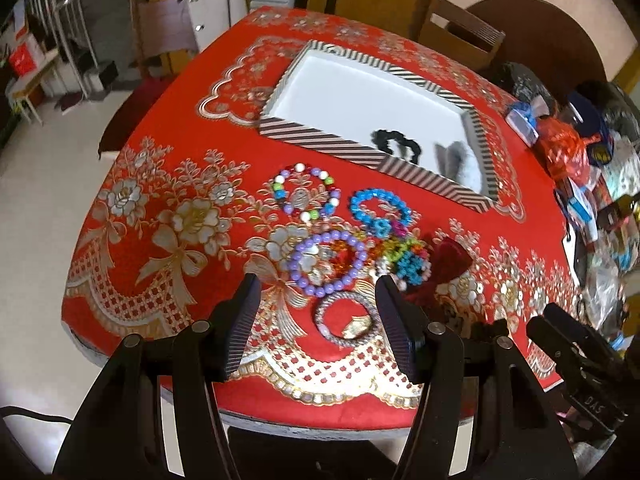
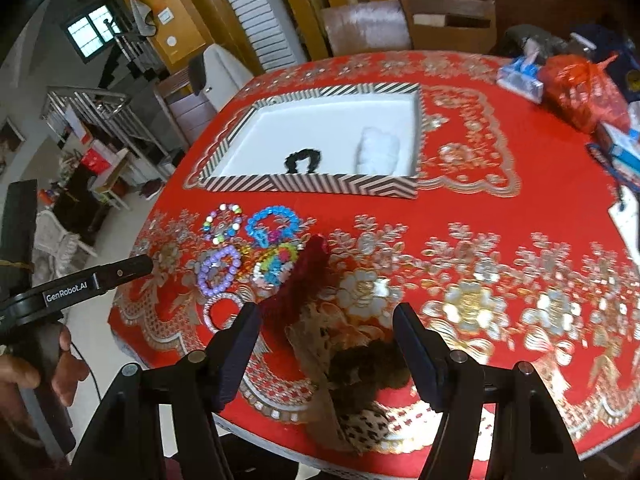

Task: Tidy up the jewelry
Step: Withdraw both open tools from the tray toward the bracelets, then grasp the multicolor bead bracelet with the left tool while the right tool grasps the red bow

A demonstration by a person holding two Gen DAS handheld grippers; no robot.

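My left hand-held gripper (image 1: 316,316) tilted steeply down, jaws apart over the silver bangle (image 1: 347,320), my right hand-held gripper (image 2: 326,346) angled down, jaws apart around brown hair ties (image 2: 360,372) on the worktop (image 2: 500,208)

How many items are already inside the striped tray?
2. A black scrunchie lies by the near wall of the striped tray, and a white fluffy scrunchie lies in its near right corner. The near wall may hide something small.

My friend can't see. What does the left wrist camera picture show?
The open left gripper hovers above a silver bangle and purple bead bracelet on a red flowered tablecloth. Behind sits a striped tray holding a black scrunchie.
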